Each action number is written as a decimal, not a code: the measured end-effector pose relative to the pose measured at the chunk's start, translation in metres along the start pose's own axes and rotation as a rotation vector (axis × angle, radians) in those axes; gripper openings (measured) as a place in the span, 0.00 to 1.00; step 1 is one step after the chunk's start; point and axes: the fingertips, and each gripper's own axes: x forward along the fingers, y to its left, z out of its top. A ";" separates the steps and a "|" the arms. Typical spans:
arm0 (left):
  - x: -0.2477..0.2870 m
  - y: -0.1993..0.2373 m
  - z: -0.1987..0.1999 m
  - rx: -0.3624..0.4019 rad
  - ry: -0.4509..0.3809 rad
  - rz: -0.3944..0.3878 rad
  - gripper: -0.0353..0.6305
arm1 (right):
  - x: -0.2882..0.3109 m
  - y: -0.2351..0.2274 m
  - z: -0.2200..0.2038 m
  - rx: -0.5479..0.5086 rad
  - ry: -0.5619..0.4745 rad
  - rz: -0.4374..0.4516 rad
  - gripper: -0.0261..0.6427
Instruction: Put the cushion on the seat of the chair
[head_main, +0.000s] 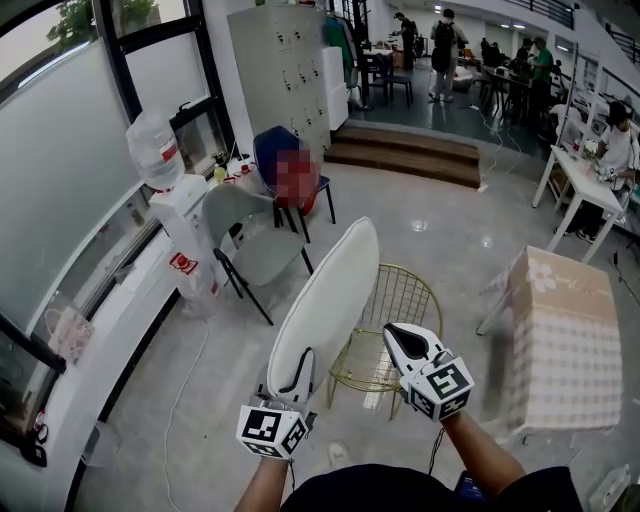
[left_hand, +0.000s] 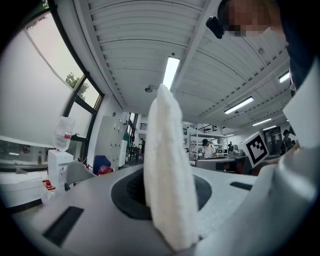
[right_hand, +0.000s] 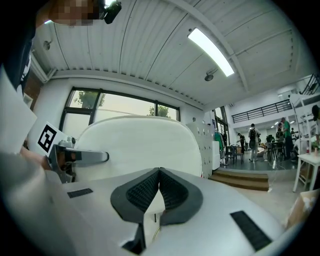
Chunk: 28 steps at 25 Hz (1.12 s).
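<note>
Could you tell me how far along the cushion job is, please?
Done: the white cushion is picked up, clamped in the left gripper. In hand: it is held upright short of the gold wire chair; the right gripper is shut, empty. Left: laying it on the bare seat.

One cushion (head_main: 335, 290), one wire chair (head_main: 402, 298), two tongs (head_main: 305, 357) (head_main: 396, 334), one water dispenser (head_main: 180, 228) and one cloth-covered table (head_main: 565, 340).

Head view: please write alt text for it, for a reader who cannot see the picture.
The left gripper grips a white round cushion by its lower edge and holds it upright, close to a gold wire chair. The right gripper, jaws together and empty, is beside the cushion.
</note>
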 end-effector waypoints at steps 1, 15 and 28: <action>0.001 0.004 0.001 0.002 -0.001 -0.005 0.15 | 0.005 0.001 0.000 -0.005 0.003 -0.001 0.07; 0.024 0.062 -0.002 -0.043 -0.005 -0.073 0.15 | 0.072 0.013 -0.002 -0.039 0.024 -0.030 0.07; 0.051 0.074 -0.017 -0.051 0.014 -0.133 0.15 | 0.085 -0.005 -0.005 -0.060 0.029 -0.091 0.07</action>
